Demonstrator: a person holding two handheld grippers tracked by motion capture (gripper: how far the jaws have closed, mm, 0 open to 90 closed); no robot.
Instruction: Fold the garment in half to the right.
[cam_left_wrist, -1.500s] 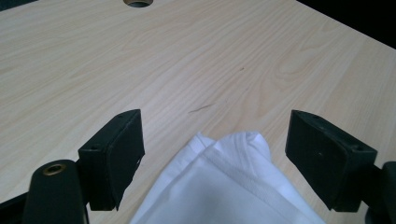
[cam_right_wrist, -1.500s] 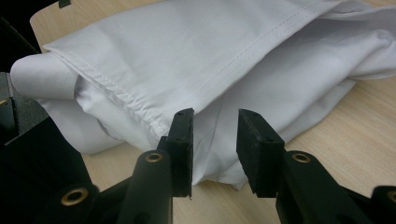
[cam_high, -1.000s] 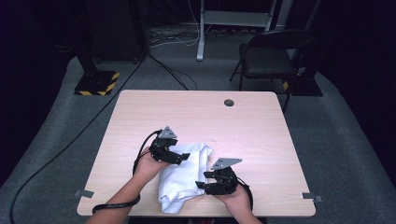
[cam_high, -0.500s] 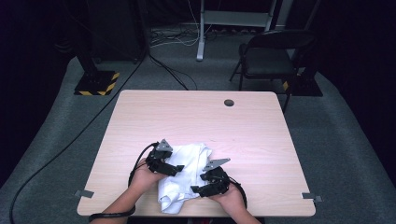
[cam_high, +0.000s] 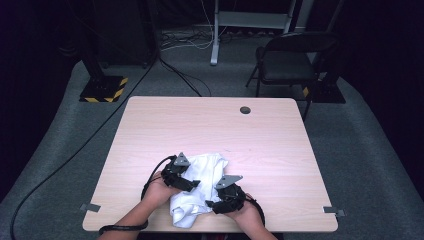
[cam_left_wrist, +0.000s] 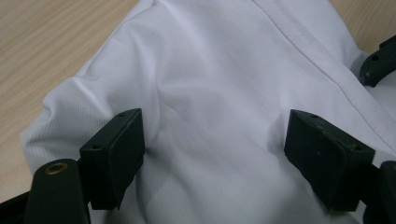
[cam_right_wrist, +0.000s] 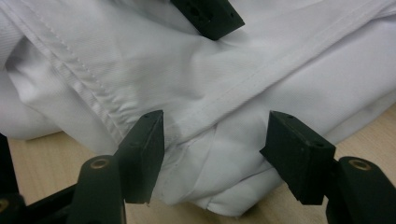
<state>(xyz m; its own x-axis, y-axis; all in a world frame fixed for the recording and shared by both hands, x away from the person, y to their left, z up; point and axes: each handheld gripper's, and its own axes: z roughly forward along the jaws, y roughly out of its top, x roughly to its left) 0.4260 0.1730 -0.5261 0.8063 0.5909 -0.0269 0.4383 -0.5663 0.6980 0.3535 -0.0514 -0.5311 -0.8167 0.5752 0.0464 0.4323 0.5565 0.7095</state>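
The white cloth (cam_high: 197, 187) lay bunched near the counter's (cam_high: 280, 150) front edge. Left gripper (cam_left_wrist: 215, 144) fingers stood open astride a fold; right gripper (cam_right_wrist: 212, 158) fingers, just closing slightly, stood open astride a seamed edge. Counter beyond lay bare.

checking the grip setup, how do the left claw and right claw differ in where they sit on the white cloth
The left claw sits over the cloth's left side, farther up the table; the right claw sits lower, at the right, nearer the table's front edge. The left claw's jaws straddle a smooth bulge of fabric; the right claw's straddle a stitched seam at the cloth's edge. Both stand open with cloth between them.
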